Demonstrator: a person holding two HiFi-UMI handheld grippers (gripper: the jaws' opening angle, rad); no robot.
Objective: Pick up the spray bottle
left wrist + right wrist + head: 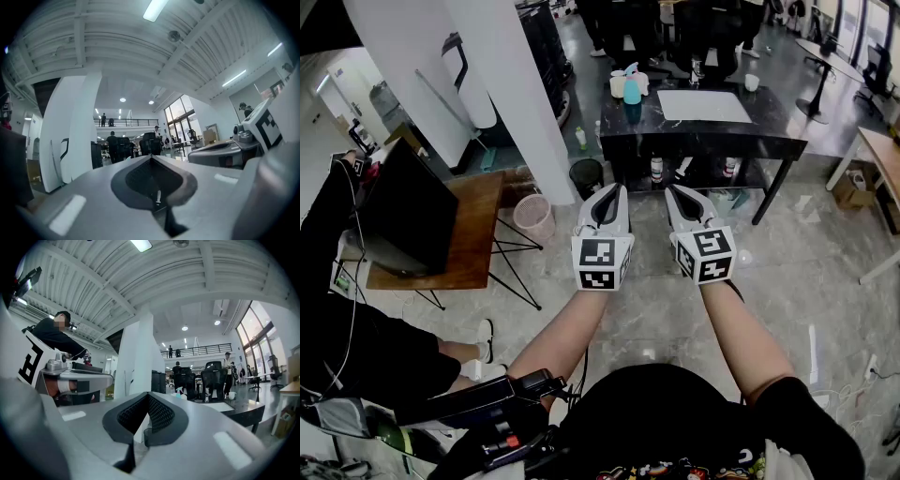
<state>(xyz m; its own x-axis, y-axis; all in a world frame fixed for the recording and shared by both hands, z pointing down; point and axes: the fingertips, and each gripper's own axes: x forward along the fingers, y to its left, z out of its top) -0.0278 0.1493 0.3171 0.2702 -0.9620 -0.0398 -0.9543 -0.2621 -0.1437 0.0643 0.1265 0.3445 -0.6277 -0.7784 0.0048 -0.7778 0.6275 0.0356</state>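
The spray bottle (pixel 632 87), teal with a pink trigger head, stands upright at the far left end of a black table (pixel 769 127), beside white cups (pixel 617 84). The right gripper view shows the spray bottle (pixel 178 391) small and far off, just right of the jaws. My left gripper (pixel 617 190) and right gripper (pixel 674 191) are held side by side in the air, well short of the table. The jaws of both are shut, with nothing between them. In its own view the left gripper (pixel 151 159) points past a white pillar; the bottle does not show there.
A white mat (pixel 703 105) lies on the black table, and small bottles (pixel 656 168) stand on its lower shelf. A black bin (pixel 586 175) and a pink basket (pixel 532 216) stand on the floor by the white pillar (pixel 525 94). At the left is a wooden table (pixel 473 234) with a monitor (pixel 408 220).
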